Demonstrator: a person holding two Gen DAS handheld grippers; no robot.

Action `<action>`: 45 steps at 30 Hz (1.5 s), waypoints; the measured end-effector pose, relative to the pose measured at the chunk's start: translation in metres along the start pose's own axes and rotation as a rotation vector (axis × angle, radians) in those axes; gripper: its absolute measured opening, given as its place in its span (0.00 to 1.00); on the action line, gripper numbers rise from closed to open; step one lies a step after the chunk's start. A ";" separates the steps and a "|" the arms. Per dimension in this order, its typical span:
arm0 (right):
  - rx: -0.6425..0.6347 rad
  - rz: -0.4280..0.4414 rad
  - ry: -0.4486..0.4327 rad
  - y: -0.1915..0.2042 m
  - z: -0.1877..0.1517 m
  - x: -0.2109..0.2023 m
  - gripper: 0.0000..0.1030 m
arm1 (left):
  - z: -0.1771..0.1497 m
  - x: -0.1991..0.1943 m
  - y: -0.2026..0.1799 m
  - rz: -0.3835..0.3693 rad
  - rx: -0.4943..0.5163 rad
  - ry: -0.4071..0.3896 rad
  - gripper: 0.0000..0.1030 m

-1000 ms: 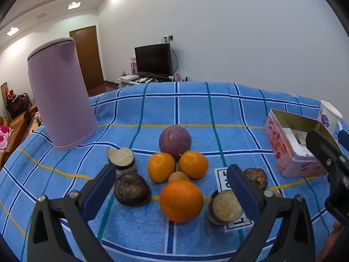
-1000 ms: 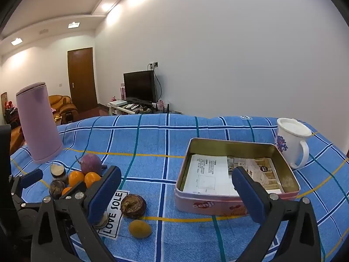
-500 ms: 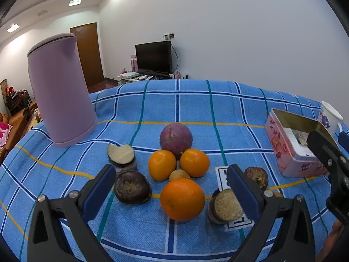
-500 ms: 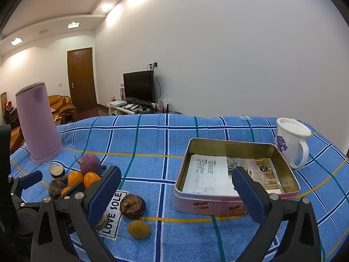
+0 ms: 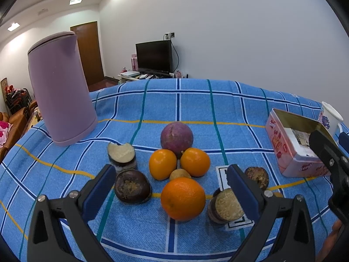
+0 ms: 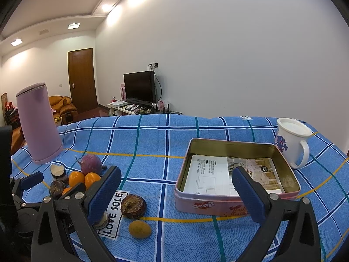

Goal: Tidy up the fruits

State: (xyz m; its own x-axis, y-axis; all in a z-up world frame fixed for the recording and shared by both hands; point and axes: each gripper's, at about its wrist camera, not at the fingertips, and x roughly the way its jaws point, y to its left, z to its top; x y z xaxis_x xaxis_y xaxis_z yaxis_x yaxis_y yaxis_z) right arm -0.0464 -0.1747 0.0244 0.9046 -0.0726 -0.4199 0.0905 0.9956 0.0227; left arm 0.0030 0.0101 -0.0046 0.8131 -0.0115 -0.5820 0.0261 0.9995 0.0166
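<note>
The left gripper [image 5: 172,193] is held above a counter covered by a blue plaid cloth [image 5: 196,102], its jaws spread wide with nothing between the pads. The fruits are clustered directly ahead of it: a large orange [image 5: 183,198] lies nearest, between the 2 blue pads, with a small tan fruit [image 5: 179,174] just behind it, then 2 smaller oranges [image 5: 162,163] side by side, and a purple round fruit [image 5: 176,137] touching them at the back. A dark halved fruit [image 5: 132,189] lies left of the large orange, and a cut piece with pale flesh [image 5: 121,154] sits behind that. Another cut piece [image 5: 225,206] rests partly on a printed label at the right.

The right gripper [image 6: 176,194] is likewise wide open and empty, pointed at an open pink tin [image 6: 235,174] holding papers. A white mug [image 6: 291,140] stands just right of the tin. A dark wrinkled fruit [image 6: 133,203] and a yellowish fruit [image 6: 139,229] lie left of the tin. A lilac kettle [image 6: 38,123] stands well apart at the far left.
</note>
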 end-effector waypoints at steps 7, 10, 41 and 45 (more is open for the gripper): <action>0.000 0.000 -0.001 0.000 0.000 0.000 0.99 | 0.000 0.000 0.000 0.000 -0.001 0.000 1.00; 0.000 0.001 0.000 0.000 0.000 0.000 0.99 | 0.000 0.000 0.000 0.000 0.000 0.001 1.00; -0.002 0.006 -0.005 0.005 0.000 -0.001 0.99 | 0.000 0.000 0.001 0.000 -0.002 0.003 1.00; 0.000 0.008 -0.005 0.005 0.000 -0.001 0.99 | 0.000 0.000 0.001 0.000 -0.003 0.003 1.00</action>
State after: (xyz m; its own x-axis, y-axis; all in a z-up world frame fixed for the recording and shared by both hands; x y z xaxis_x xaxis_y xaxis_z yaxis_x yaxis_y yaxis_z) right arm -0.0468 -0.1702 0.0252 0.9075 -0.0650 -0.4150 0.0831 0.9962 0.0258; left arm 0.0035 0.0113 -0.0044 0.8111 -0.0117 -0.5848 0.0246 0.9996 0.0140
